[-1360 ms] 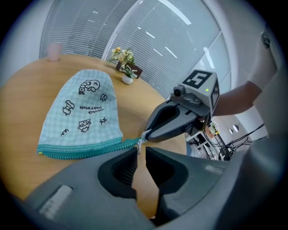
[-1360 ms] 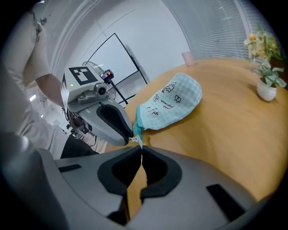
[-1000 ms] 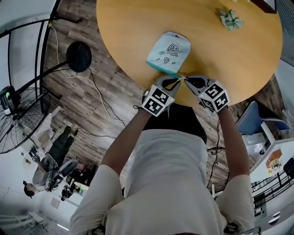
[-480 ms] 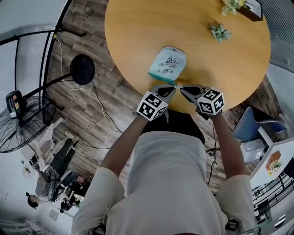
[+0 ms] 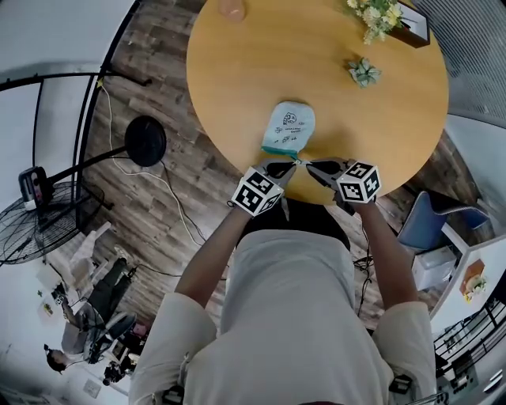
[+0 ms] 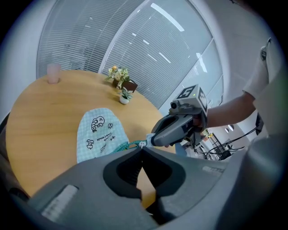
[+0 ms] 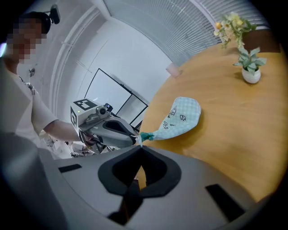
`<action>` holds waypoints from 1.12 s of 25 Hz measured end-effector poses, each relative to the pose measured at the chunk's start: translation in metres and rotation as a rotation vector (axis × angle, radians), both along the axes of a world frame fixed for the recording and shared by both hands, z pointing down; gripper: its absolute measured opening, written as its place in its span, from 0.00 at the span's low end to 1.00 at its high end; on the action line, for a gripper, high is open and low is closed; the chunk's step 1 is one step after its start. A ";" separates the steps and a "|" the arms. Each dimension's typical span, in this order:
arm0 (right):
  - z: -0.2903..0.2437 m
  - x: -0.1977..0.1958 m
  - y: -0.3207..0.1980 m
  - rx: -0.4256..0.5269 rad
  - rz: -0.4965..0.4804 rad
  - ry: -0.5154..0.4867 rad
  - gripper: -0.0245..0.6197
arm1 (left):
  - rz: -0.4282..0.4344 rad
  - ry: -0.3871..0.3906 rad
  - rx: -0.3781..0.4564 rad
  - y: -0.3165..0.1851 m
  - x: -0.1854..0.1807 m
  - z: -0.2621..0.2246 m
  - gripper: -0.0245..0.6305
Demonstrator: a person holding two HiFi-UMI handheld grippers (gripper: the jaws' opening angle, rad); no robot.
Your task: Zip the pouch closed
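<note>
A pale blue checked pouch [image 5: 289, 125] with small drawings lies near the front edge of the round wooden table [image 5: 237, 79]. Its teal zipper edge [image 5: 278, 150] faces me. Both grippers meet at that edge's right end. My left gripper [image 5: 288, 164] is shut on the teal end of the pouch [image 6: 130, 144]. My right gripper [image 5: 310, 164] is shut beside it, on the small white zipper pull [image 6: 141, 144]. From the right gripper view the pouch [image 7: 182, 114] trails away from the pinched teal corner [image 7: 146, 134], which is raised slightly off the table. The right gripper view also shows the left gripper [image 7: 112, 130].
A small potted plant [image 5: 364, 71], a flower arrangement [image 5: 375, 12] and a pink cup [image 5: 232, 8] stand at the table's far side. On the floor left are a lamp base [image 5: 145, 141], cables and a fan [image 5: 39, 229]. A blue chair [image 5: 419, 225] is at the right.
The view has drawn back, so the table looks smaller and more of its far side shows. Both grippers stay pinched together at the pouch's teal end near the table edge.
</note>
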State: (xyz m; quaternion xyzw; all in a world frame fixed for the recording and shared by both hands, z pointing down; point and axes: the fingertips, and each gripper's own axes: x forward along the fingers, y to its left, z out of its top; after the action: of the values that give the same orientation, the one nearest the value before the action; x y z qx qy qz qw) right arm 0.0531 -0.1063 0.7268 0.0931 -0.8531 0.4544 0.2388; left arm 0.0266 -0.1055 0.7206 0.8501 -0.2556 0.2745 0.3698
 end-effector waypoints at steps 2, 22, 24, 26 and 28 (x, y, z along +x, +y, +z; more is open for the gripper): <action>0.000 0.003 -0.004 -0.005 0.033 -0.009 0.04 | 0.005 -0.011 0.009 -0.002 0.000 -0.004 0.07; -0.027 0.058 -0.016 0.092 0.188 0.088 0.04 | -0.106 -0.068 0.040 -0.006 -0.048 -0.032 0.07; -0.032 0.063 -0.014 0.108 0.181 0.099 0.04 | -0.105 -0.070 0.050 -0.005 -0.052 -0.038 0.07; -0.036 0.067 -0.013 0.135 0.169 0.121 0.04 | -0.102 -0.072 0.061 -0.006 -0.055 -0.042 0.07; -0.035 0.072 -0.016 0.159 0.172 0.153 0.04 | -0.105 -0.076 0.064 -0.008 -0.062 -0.043 0.07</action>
State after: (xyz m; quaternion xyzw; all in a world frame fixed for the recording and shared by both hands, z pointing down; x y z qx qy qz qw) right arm 0.1251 -0.1220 0.6917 0.2190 -0.8547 0.3957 0.2550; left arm -0.0358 -0.1139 0.6779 0.8359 -0.3224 0.2784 0.3462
